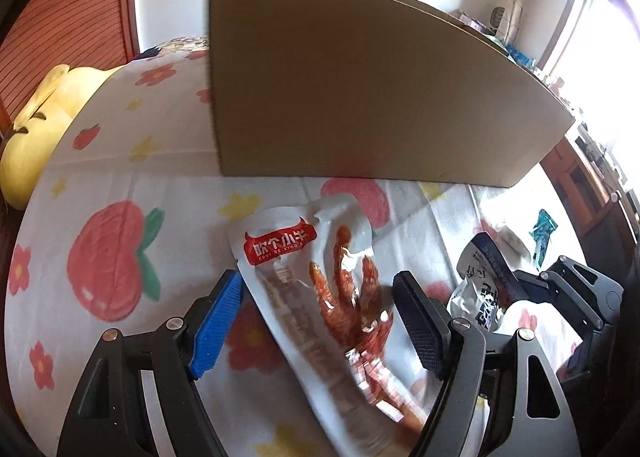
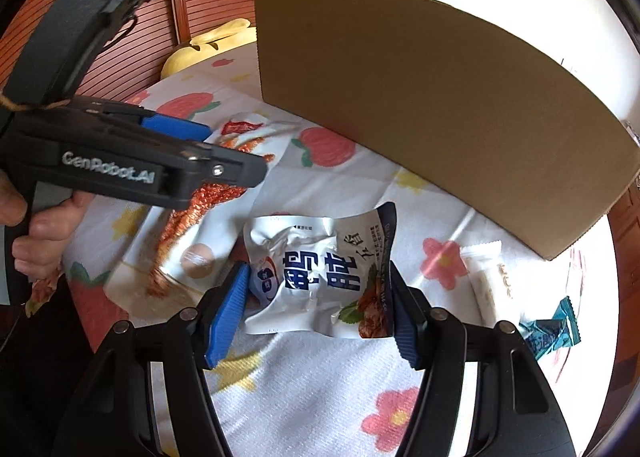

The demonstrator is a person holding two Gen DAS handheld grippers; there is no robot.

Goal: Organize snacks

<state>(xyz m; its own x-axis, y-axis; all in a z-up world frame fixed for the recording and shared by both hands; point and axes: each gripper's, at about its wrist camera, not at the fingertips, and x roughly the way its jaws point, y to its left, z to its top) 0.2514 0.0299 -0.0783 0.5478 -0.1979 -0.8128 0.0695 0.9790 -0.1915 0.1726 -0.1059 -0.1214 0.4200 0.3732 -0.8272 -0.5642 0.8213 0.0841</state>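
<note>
The left gripper (image 1: pixel 316 321) stands wide open over the red-labelled chicken-feet packet (image 1: pixel 320 297), its pads clear of the packet, which lies flat on the flowered cloth (image 1: pixel 120 185) at six o'clock from the cardboard box (image 1: pixel 360 97). The right gripper (image 2: pixel 320 309) is about half closed, both pads pressing the edges of the white-and-blue snack pouch (image 2: pixel 320 273). Both grippers tilt steeply down; a hand (image 2: pixel 44 225) shows at nine o'clock in the right wrist view.

"GenRobot.AI" on left gripper (image 2: pixel 224 153), "CHUI GE XIAO" on chicken-feet packet (image 1: pixel 320 297)
</note>
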